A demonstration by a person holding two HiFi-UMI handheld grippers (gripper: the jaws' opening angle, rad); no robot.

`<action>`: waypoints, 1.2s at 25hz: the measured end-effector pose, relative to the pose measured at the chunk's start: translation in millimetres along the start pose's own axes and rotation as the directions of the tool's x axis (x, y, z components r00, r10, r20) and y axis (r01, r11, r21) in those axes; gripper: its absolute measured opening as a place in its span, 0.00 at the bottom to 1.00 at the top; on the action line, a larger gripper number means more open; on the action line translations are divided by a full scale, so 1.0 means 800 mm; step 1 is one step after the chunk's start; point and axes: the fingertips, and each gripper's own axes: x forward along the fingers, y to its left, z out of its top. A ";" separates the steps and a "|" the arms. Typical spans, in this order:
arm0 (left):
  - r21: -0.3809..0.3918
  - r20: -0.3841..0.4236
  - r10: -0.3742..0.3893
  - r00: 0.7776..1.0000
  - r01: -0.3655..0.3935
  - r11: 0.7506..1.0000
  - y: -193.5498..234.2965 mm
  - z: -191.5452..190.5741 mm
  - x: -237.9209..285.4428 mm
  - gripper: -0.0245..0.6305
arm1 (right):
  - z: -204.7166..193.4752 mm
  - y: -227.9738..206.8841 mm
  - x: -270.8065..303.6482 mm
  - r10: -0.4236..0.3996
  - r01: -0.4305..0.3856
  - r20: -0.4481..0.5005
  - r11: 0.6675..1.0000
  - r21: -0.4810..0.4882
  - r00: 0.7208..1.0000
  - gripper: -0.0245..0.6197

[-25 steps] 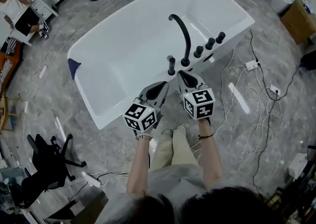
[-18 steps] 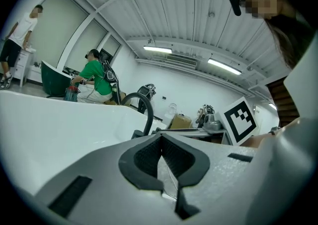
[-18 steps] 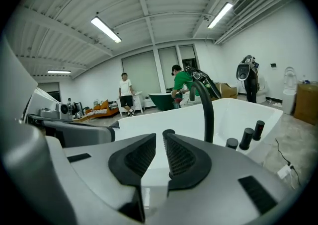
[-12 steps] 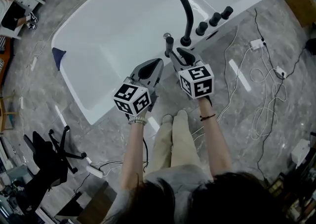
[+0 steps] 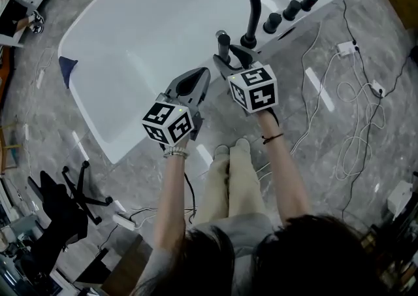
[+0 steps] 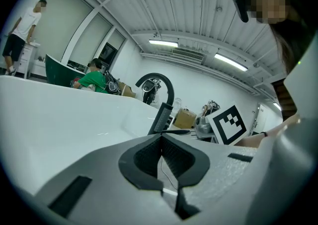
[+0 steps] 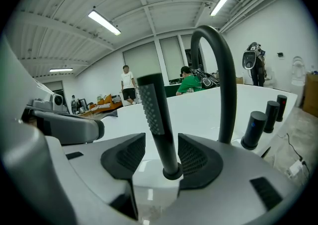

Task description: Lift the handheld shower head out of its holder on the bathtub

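Note:
The handheld shower head (image 5: 223,45) is a slim black wand standing upright in its holder (image 7: 172,172) on the white bathtub's rim (image 5: 130,138), just left of the arched black faucet (image 5: 251,0). My right gripper (image 5: 230,63) reaches over the rim; its jaws are opening and stand on either side of the wand (image 7: 156,119), with small gaps to both pads. In its own view the right gripper (image 7: 161,157) is centred on the wand's lower shaft. My left gripper (image 5: 202,76) hovers at the rim left of the wand, its pads together and empty (image 6: 161,142).
Three black knobs (image 5: 290,8) line the rim right of the faucet. A dark blue cloth (image 5: 66,65) lies on the tub's left end. Cables (image 5: 353,112) and a power strip (image 5: 344,48) are on the floor to the right, an office chair (image 5: 65,203) to the left.
Both grippers came down and forward to the tub rim. The right gripper's jaws went from shut to wide apart and now straddle the shower head.

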 end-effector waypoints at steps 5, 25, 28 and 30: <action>-0.006 -0.001 0.007 1.000 -0.007 1.000 0.014 -0.017 0.011 0.04 | -0.009 -0.012 0.022 -0.018 0.018 0.007 1.000 -0.004 1.000 0.32; -0.044 0.012 0.033 0.999 -0.033 0.999 0.007 -0.006 -0.005 0.04 | 0.011 0.003 0.015 -0.144 0.141 -0.020 0.982 -0.123 0.989 0.25; -0.050 0.020 0.039 0.999 -0.038 0.998 0.000 0.008 -0.017 0.04 | 0.026 0.013 0.004 -0.140 0.136 -0.021 0.982 -0.128 0.990 0.24; -0.051 0.028 0.041 0.999 -0.039 0.998 -0.004 0.018 -0.023 0.04 | 0.035 0.017 -0.002 -0.141 0.137 -0.019 0.981 -0.140 0.990 0.24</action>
